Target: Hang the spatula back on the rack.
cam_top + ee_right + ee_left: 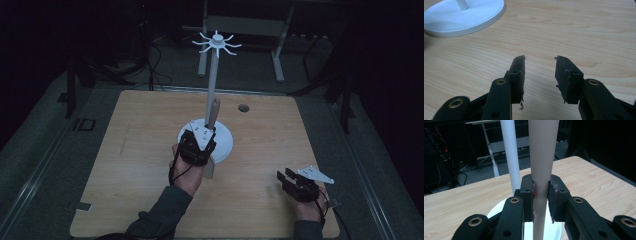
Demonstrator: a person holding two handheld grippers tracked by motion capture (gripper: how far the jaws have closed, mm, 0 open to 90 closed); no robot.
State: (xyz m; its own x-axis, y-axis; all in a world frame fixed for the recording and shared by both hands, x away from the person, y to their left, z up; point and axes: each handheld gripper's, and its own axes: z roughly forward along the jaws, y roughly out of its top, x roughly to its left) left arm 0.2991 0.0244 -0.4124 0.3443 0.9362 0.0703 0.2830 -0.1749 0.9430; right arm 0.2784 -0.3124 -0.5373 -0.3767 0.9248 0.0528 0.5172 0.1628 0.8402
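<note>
A white stand has a round base [224, 142], a tall pole [212, 82] and a spoked top [217, 42], and sits mid-table. My left gripper [199, 142] is shut on a pale beige tapered rod [541, 160], held upright just in front of the pole [510, 155]; the rod's top [214, 111] leans by the pole and its lower end [209, 170] reaches below the gripper. My right gripper [289, 177] rests low at the table's front right, open, with bare wood between its fingers [517, 75]. The base edge [469, 17] lies beyond it.
The light wooden table [135, 150] has a small dark hole [243, 107] behind the stand. A metal frame with legs [277, 45] stands on the dark floor beyond the table. Dark cables [155, 65] trail at the back left.
</note>
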